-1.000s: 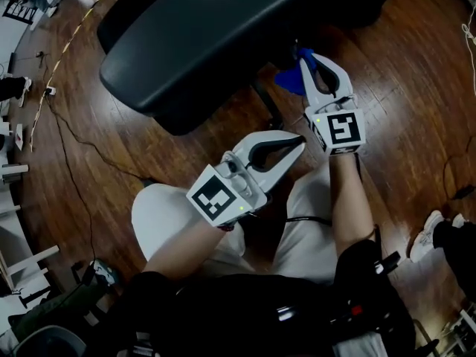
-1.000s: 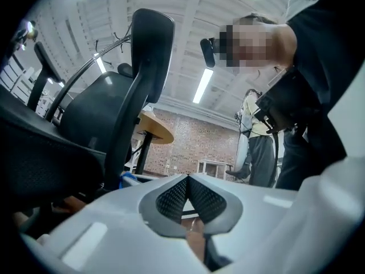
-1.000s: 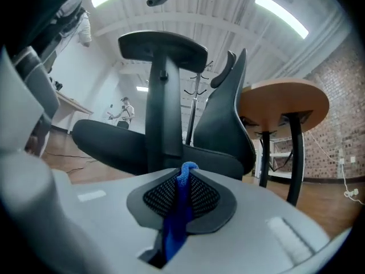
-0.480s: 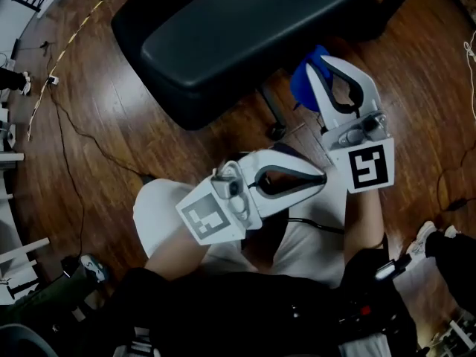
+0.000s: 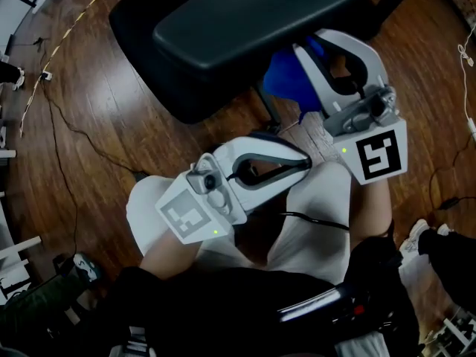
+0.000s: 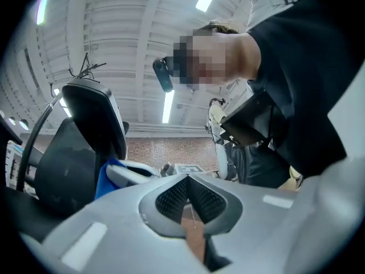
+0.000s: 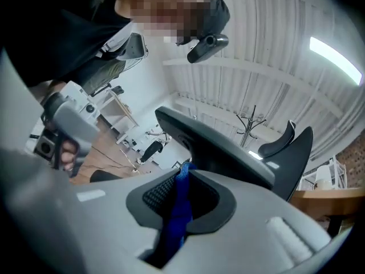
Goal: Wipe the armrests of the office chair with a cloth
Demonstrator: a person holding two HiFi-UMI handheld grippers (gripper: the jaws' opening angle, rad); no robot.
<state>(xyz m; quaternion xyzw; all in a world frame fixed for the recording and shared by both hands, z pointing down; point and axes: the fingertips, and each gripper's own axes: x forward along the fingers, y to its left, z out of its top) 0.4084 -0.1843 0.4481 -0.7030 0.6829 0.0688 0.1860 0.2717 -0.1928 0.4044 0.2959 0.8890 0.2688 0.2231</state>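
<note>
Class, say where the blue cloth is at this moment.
In the head view the blue cloth sits right of centre, pinched in the right gripper, just below the black chair seat.

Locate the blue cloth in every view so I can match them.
Head view: upper centre-right, blue cloth in the right gripper's jaws, just under the seat of the office chair.
Left gripper view: blue patch low left, beside the chair.
Right gripper view: bottom centre, pinched between the jaws.
Shared landmark: the black office chair, in all three.
</note>
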